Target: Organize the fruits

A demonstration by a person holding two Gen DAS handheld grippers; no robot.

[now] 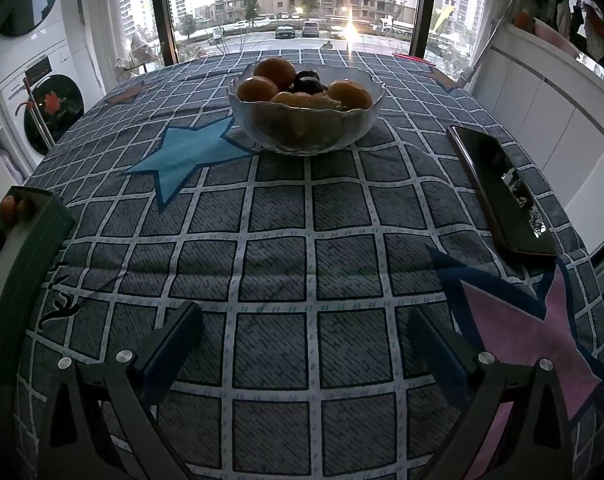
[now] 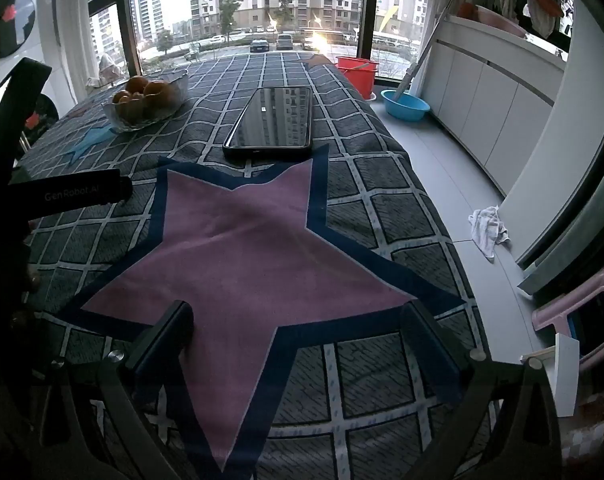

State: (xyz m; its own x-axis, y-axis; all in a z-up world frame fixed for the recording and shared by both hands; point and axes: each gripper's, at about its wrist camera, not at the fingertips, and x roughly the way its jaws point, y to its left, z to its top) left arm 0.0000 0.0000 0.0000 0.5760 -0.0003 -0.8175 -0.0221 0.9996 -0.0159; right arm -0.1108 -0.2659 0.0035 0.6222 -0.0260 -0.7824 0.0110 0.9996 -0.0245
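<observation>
Fruit bowl (image 1: 305,120) mid-table, phone (image 1: 501,192) near right edge, both grippers' fingers (image 1: 174,344) apart.

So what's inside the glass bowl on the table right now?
The glass bowl holds several oranges and dark plum-like fruits, with something pale beside them. Whatever lies beneath the pile is covered.

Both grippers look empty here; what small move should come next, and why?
Probably ease the left gripper forward toward the glass bowl: its jaws stand open and empty, and the oranges sit straight ahead. The right gripper faces the phone instead.
</observation>
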